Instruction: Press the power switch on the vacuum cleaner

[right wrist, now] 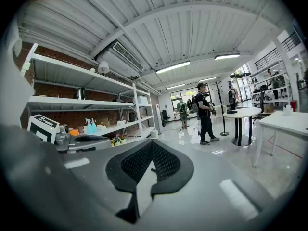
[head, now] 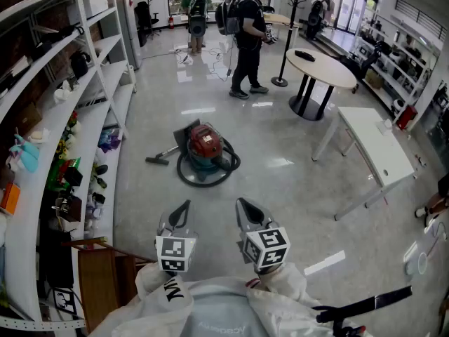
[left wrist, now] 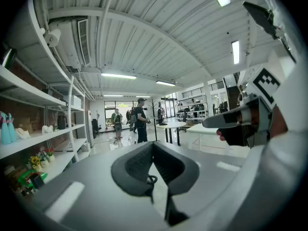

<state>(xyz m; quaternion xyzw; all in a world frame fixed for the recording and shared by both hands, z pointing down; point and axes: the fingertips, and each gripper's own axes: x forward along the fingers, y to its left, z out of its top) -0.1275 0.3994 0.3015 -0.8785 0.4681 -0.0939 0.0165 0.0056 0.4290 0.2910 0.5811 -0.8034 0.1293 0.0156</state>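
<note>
Red-and-teal canister vacuum cleaner [head: 205, 149] lies well ahead of left gripper [head: 185, 207] and right gripper [head: 240, 203], neither nearer; both jaws pressed together, empty.

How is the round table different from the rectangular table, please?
The round table has a beige top; the rectangular table has a white one. The round table stands on black legs, the rectangular table on white legs. The round table stands farther away than the rectangular table. Both stand on the glossy floor, right of the vacuum cleaner.
</note>
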